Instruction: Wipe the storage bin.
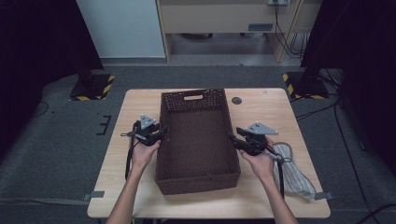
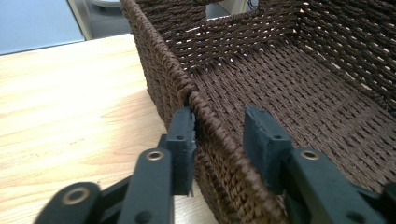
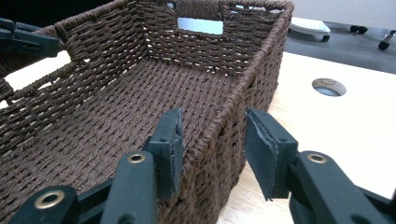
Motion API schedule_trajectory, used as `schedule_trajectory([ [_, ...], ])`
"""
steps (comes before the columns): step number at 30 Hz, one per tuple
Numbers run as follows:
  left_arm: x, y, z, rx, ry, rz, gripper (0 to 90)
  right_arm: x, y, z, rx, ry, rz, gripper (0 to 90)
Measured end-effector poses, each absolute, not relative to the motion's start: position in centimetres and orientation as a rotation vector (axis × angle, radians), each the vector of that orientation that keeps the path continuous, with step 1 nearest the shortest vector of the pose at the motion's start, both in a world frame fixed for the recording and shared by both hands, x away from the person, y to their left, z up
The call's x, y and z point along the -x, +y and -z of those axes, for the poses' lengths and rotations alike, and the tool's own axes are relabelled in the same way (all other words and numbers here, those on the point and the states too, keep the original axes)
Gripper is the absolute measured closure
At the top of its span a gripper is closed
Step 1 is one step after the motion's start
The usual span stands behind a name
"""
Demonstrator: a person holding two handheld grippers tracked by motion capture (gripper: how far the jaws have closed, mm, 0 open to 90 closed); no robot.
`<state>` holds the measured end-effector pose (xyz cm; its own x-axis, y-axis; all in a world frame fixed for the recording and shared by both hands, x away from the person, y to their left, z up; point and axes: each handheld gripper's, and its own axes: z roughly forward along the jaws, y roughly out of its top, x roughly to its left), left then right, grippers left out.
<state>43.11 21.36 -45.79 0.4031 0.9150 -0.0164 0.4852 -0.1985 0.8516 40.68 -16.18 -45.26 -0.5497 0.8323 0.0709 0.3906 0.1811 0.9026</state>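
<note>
- We note the left hand-held gripper (image 1: 161,133) straddles the left rim of the brown woven basket (image 1: 196,140): outer pad touching the weave, inner pad apart, jaws partly open, no clamp.
- We see the right hand-held gripper (image 1: 232,137) straddles the right rim, both pads apart from it.
- Basket sits mid-surface (image 1: 261,105).
- Striped grey cloth (image 1: 294,175) lies near right, beside the right hand (image 1: 259,161).

Dim room, evenly lit tabletop (close views slightly soft).

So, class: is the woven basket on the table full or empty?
Empty. The basket shows only bare woven floor in the high view, and both gripper views look along an empty interior.
</note>
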Motion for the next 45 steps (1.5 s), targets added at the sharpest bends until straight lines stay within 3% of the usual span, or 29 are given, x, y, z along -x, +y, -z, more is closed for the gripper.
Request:
schedule_trajectory([
  [3, -42.6, 21.5, 45.6, -1.825, 1.186, -0.651, 56.2, -40.8, -15.8, 45.5, -1.144, 2.028, -1.335, 60.4],
  [5, -42.4, 21.5, 45.6, -1.828, 1.183, -0.651, 56.6, -40.9, -15.7, 45.6, -1.144, 2.026, -1.34, 62.0],
  [6, -42.2, 21.5, 45.6, -1.831, 1.18, -0.651, 59.0, -40.9, -15.5, 45.7, -1.136, 2.034, -1.348, 66.9],
  [19, -41.2, 21.4, 45.8, -1.841, 1.159, -0.643, 64.9, -38.6, -15.7, 45.8, -1.151, 2.022, -1.378, 67.9],
  [21, -41.1, 21.4, 45.8, -1.851, 1.154, -0.651, 64.9, -38.4, -15.8, 45.6, -1.129, 2.039, -1.36, 66.8],
  [25, -41.2, 21.6, 46.0, -1.831, 1.141, -0.64, 64.6, -38.7, -16.4, 45.1, -1.128, 2.005, -1.377, 55.7],
  [34, -41.3, 21.7, 45.9, -1.838, 1.143, -0.628, 65.8, -38.8, -22.2, 44.6, -1.198, 1.894, -1.26, 46.6],
  [39, -41.2, 21.7, 45.9, -1.84, 1.141, -0.622, 66.5, -38.5, -24.1, 45.3, -1.25, 1.873, -1.27, 46.4],
  [45, -40.9, 21.6, 45.9, -1.836, 1.137, -0.614, 66.8, -39.4, -21.4, 43.8, -1.197, 1.873, -1.344, 47.4],
])
